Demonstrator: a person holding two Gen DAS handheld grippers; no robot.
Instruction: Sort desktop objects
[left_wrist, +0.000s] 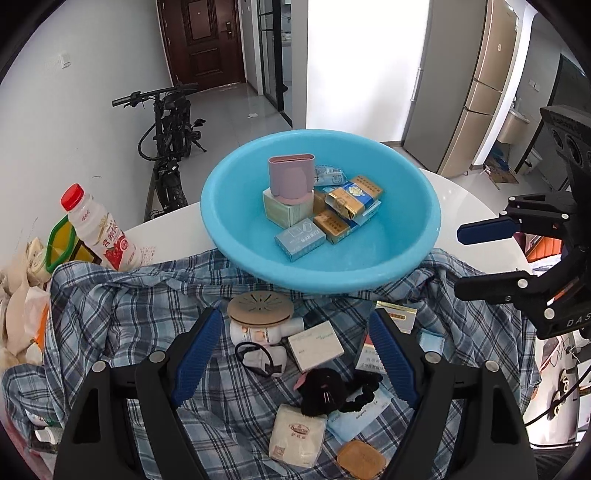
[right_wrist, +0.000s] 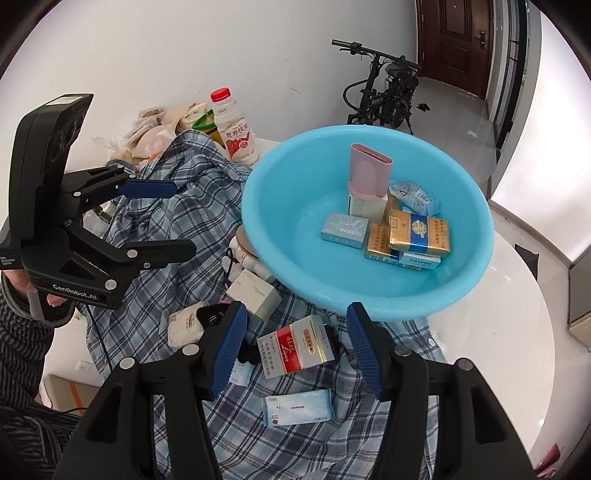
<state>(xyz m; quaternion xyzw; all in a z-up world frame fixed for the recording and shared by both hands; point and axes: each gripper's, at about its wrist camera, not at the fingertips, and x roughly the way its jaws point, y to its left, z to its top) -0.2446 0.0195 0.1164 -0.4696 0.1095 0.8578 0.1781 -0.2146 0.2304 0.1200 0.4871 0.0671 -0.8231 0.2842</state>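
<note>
**Both grippers empty above the clutter, basin already part filled**

While I look down from both wrist cameras, the biggest thing under me is the white table (right_wrist: 517, 288), with a blue plaid shirt (left_wrist: 155, 321) spread over its near part. On the shirt's far edge sits the blue basin (left_wrist: 413, 218), partly overhanging the cloth. Inside it a pink holder (left_wrist: 291, 177) stands upright on a pale green box (left_wrist: 282, 212), with gold-and-blue cartons (left_wrist: 354, 199) and a light blue box (left_wrist: 300, 239) lying beside them.

My left gripper (left_wrist: 295, 354) hangs over the loose items with its jaws spread wide and nothing between the pads; below it lie a beige round lid (left_wrist: 260, 309), a white box (left_wrist: 315, 345), a black hair tie (left_wrist: 325, 391) and a cream packet (left_wrist: 297, 435).

My right gripper (right_wrist: 295, 349) is parted too, gripping nothing; a red-and-silver carton (right_wrist: 295, 347) lies flat on the shirt beneath the gap, and I see no pad touching it. A light blue tissue pack (right_wrist: 297, 408) lies just nearer. Off by the wall stands a red-capped milk bottle (right_wrist: 236, 129).
</note>
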